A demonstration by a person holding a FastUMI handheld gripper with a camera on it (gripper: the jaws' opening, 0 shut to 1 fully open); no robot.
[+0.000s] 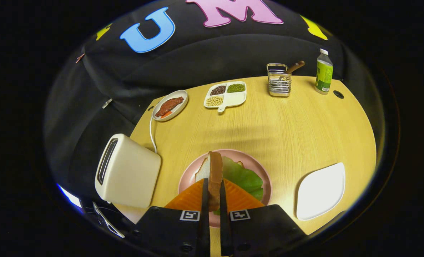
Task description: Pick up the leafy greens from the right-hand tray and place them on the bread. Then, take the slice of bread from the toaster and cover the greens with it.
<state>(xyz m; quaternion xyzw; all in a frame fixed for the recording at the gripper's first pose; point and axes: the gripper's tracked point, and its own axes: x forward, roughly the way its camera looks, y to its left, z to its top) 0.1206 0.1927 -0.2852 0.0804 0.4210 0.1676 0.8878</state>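
My gripper (212, 192) is shut on a slice of bread (212, 169), which stands on edge between the fingers with its brown crust toward me. Under it lies a pink plate (260, 171) with the leafy greens (244, 176) spread across it; whatever lies beneath the greens is hidden. The cream toaster (128, 171) stands left of the plate, its slot facing up and to the left. A white tray (321, 191), bare on top, lies to the right of the plate.
At the table's far side are an oval dish (170, 106) with a brown piece of food, a divided white dish (226, 94) of beans, a wire holder (279, 80) with a wooden-handled utensil, and a green-labelled bottle (323, 72). A white cord (151, 134) runs from the toaster.
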